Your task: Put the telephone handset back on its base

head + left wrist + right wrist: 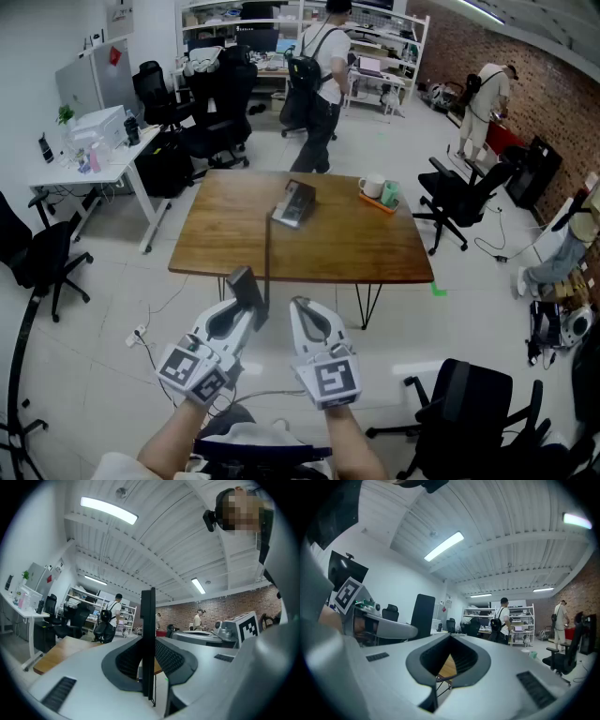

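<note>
wide bench holds the base, well apart from me. left tool clamps the handset; right tool closed, empty. i'd step closer, then lower it square.

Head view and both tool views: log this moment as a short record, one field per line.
left tool: shut on the flat black telephone handset, which is held upright short of the table
right tool: shut, nothing between its jaws
grey telephone base: near the middle of the brown wooden table, handset not on it
dark cord: runs from the base over the table's near edge toward the handset
orange tray: far right of the table, carries a white mug and a green cup
</note>
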`<move>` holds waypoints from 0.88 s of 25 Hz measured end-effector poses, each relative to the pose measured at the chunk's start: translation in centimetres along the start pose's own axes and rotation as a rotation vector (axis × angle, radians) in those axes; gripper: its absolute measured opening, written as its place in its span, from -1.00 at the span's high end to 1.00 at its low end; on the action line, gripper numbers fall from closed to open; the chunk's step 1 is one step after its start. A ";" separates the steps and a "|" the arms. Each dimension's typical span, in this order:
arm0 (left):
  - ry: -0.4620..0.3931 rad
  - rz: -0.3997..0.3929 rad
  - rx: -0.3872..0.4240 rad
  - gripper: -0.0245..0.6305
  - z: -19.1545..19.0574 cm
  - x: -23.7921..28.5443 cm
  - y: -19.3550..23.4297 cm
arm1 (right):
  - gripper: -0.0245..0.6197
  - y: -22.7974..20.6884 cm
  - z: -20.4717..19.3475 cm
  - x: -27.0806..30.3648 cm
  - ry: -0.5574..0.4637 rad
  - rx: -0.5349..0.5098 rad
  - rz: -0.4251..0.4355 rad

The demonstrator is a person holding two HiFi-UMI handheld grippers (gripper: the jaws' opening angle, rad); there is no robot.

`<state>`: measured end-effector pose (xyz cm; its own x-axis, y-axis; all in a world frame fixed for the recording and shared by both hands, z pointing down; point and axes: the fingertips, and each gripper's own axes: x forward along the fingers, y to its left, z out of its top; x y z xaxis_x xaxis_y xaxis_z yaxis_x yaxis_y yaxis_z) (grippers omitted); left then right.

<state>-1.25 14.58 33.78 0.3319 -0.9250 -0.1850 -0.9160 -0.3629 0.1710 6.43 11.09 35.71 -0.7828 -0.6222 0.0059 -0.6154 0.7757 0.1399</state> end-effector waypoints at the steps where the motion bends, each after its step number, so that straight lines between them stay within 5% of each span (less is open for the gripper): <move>1: 0.000 -0.001 0.000 0.70 -0.1 0.2 0.0 | 0.92 -0.2 -0.1 0.0 -0.001 0.006 -0.004; 22: -0.005 -0.025 -0.040 0.71 -3.0 9.3 7.9 | 0.92 -6.9 -3.1 8.8 0.025 -0.018 -0.031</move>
<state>-4.75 2.72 36.27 0.3530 -0.9152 -0.1942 -0.8977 -0.3898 0.2054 4.07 -0.01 37.89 -0.7608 -0.6485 0.0257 -0.6374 0.7541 0.1584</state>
